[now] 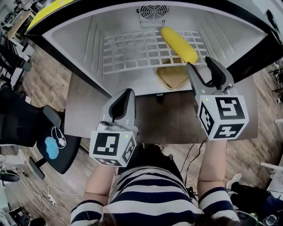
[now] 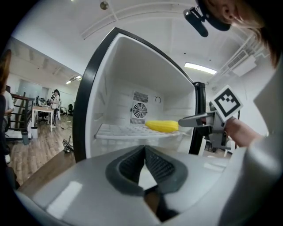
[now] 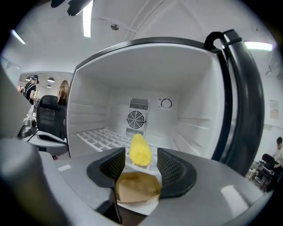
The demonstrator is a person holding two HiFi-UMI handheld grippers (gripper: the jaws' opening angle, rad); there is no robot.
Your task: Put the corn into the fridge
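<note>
Right gripper [image 1: 202,67] jaws wide apart, empty — corn [image 1: 178,44] lies beyond on fridge shelf [image 1: 128,55], far right; left gripper [image 1: 124,98] closed, empty.

1. Head view: the fridge [image 1: 79,48] top and both side walls run off frame. Its yellow panel [image 1: 48,11] is clipped at the upper-left corner.
2. The tan tray [image 1: 171,76] sits below the wire shelf [image 1: 132,53], and its far part shows only through the grid.
3. Left gripper view: the left gripper [image 2: 144,152] body blocks the fridge's lower section. The right gripper [image 2: 183,121] tip overlaps the corn [image 2: 162,126] end there, so contact or gap can't be told.
4. Right gripper view: the gripper body covers the tray's near edge.
5. The background people [image 2: 54,99] are too small to make out. Another person [image 3: 277,148] is cut by the right edge.
6. The striped top [image 1: 150,198] is cut by the head view's bottom edge.
</note>
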